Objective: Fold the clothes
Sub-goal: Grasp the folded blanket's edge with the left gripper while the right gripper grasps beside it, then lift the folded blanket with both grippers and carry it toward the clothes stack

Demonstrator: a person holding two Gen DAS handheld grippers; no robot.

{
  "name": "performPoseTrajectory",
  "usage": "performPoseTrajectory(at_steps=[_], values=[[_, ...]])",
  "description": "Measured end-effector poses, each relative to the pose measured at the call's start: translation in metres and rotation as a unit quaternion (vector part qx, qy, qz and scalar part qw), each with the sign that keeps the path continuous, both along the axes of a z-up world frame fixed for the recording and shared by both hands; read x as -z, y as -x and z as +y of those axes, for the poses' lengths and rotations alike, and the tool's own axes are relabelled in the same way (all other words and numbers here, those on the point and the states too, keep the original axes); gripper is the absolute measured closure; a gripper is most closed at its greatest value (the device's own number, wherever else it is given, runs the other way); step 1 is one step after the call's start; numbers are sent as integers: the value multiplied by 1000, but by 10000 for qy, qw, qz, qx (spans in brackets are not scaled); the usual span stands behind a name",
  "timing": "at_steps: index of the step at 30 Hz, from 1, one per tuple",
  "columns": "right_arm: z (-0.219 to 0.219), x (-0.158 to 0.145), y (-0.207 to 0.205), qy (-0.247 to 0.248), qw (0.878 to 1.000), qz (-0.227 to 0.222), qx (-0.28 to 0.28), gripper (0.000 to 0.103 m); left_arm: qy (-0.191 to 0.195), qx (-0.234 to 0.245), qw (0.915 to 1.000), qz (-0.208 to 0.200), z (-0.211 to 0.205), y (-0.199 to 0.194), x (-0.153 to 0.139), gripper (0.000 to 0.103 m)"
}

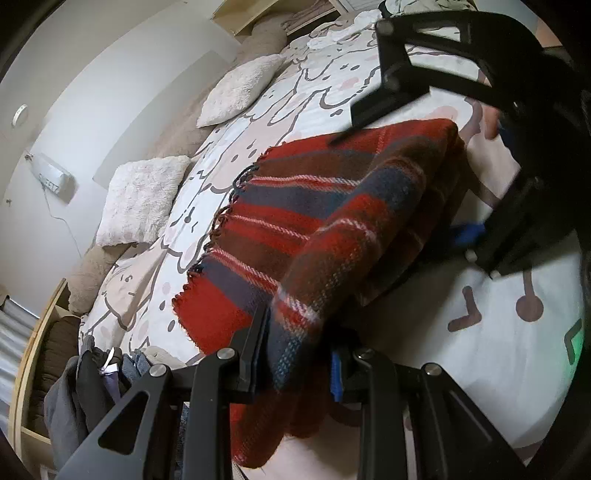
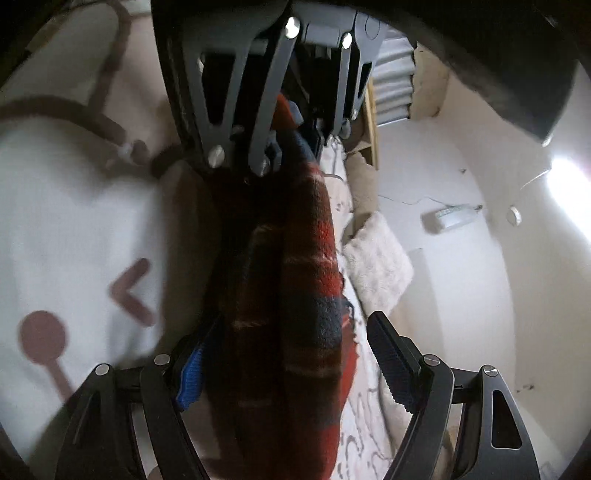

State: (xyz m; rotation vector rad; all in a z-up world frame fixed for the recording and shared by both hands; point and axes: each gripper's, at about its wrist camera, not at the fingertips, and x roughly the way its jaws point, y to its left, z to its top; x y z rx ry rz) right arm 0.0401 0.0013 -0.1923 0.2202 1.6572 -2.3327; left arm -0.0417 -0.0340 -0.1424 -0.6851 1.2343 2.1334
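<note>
A red, navy and brown plaid scarf [image 1: 295, 206] with fringed edges lies folded on the white cartoon-print bedspread [image 1: 517, 369]. My left gripper [image 1: 295, 365] is shut on the near end, which is bunched and lifted between its fingers. At the far end, my right gripper [image 1: 417, 184] stands open, one finger above the fold and one below it. In the right wrist view the scarf [image 2: 295, 295] runs lengthwise between my right gripper's [image 2: 291, 373] spread fingers. It rests against the blue-padded finger [image 2: 190, 373] and is clear of the other. The left gripper [image 2: 291, 147] clamps the opposite end.
Two fluffy white pillows [image 1: 240, 90] [image 1: 144, 199] lie along the beige headboard cushion by the wall. A pile of dark clothes [image 1: 92, 387] sits at the bed's corner beside a wooden shelf [image 1: 33, 350]. More white laundry [image 1: 354, 26] is at the far end.
</note>
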Motion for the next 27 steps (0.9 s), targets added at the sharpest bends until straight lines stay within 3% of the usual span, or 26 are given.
performPoseTrajectory(at_steps=[6, 13, 15, 17, 18, 19, 22, 25, 27], values=[[21, 11, -5, -235, 9952, 932, 170, 24, -285, -111, 9993, -195, -5, 1, -3, 76], [40, 13, 0, -422, 9922, 1132, 296, 24, -73, 12, 10000, -21, -3, -9, 7, 75], [46, 12, -2, -404, 9930, 1074, 291, 29, 70, 88, 9998, 163, -2, -15, 12, 74], [51, 13, -5, -420, 9946, 929, 197, 48, 190, 134, 9991, 353, -1, -20, 17, 73], [53, 15, -9, -445, 9953, 852, 107, 63, 278, 164, 9983, 486, 0, -24, 20, 73], [55, 16, -11, -455, 9959, 786, 34, 68, 361, 182, 9974, 598, -1, -26, 22, 73], [59, 12, -14, -377, 9979, 516, -67, 73, 609, 236, 9935, 934, -3, -33, 28, 70], [60, -7, -8, -82, 10000, 42, 3, 75, 856, 289, 9878, 1268, -5, -39, 34, 50], [59, -24, -1, 189, 9993, -315, 100, 76, 1019, 324, 9830, 1490, -6, -43, 37, 47]])
